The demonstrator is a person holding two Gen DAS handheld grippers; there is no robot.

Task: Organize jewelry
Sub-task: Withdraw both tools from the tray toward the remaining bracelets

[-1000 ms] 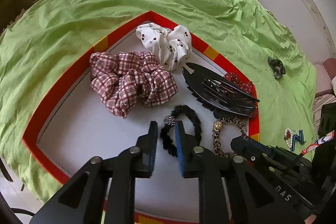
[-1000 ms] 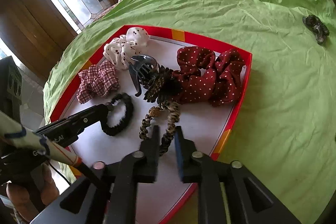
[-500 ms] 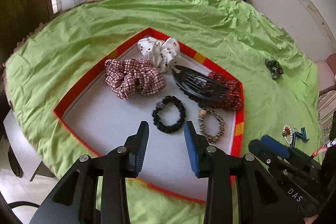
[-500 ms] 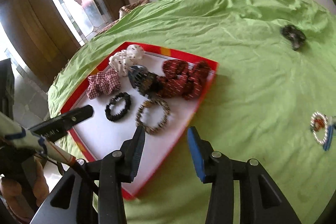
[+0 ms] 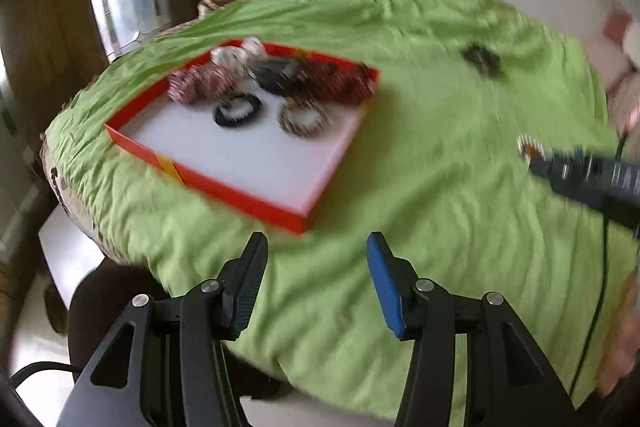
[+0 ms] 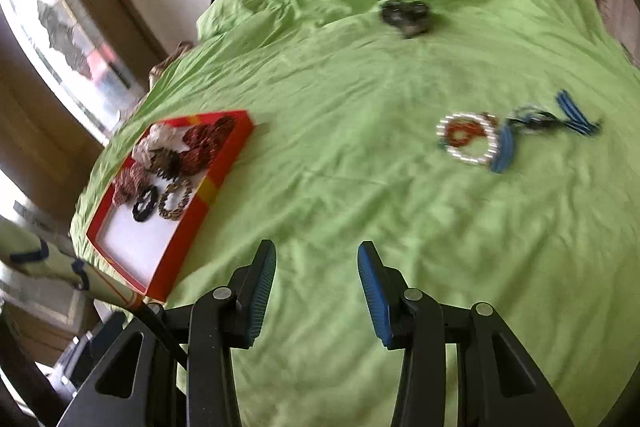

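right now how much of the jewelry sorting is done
Mostly done: several scrunchies and hair ties lie in the red tray. Nothing is in hand; the left gripper and right gripper are open. Left: the bead bracelet cluster and dark clip on the green sheet.

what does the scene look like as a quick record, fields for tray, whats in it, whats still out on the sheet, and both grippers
tray: red-rimmed tray with white floor, on the green sheet
in tray: black hair tie, leopard hair tie, plaid scrunchie, white scrunchie, dark claw clip, maroon dotted scrunchie
out on sheet: pearl bracelet cluster, blue ribbon piece, small dark clip
left gripper: open, empty, above the sheet
right gripper: open, empty, above the sheet
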